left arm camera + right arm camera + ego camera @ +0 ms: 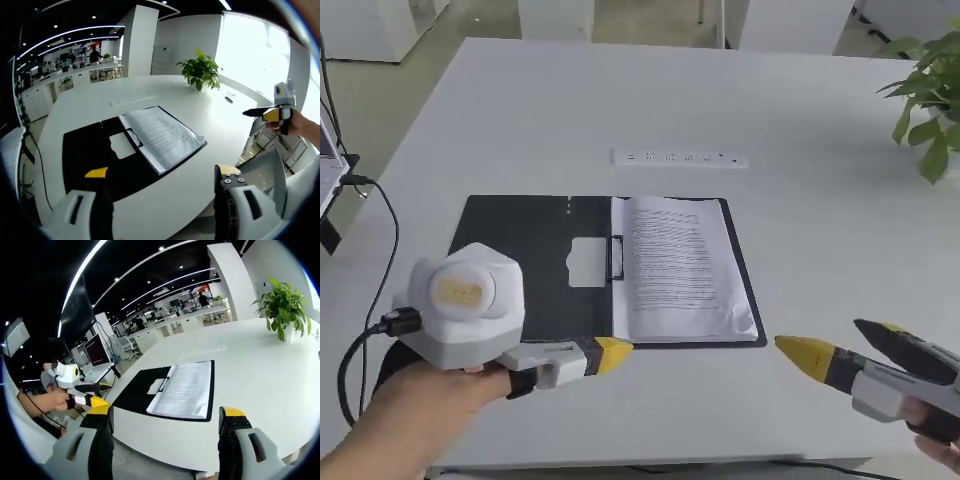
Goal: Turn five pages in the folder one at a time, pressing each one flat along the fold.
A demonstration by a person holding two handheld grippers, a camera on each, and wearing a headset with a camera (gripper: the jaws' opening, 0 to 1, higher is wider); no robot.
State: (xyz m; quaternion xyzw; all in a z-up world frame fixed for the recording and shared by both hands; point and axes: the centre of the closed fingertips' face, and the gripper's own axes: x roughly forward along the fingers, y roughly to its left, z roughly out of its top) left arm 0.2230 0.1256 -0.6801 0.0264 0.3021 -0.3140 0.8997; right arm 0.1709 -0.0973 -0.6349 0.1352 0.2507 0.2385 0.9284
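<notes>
One open folder (520, 240), papers (682, 265) in its right half.
Nearer, left hand-held gripper (161, 171) and right hand-held gripper (166, 410) hover, jaws wide apart, holding nothing.

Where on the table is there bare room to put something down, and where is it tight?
Bare: the table beyond the power strip to the far edge, and right of the folder toward the plant. Tight: the gap between folder and power strip, and the near edge, where the left gripper and right gripper hover, jaws open.
</notes>
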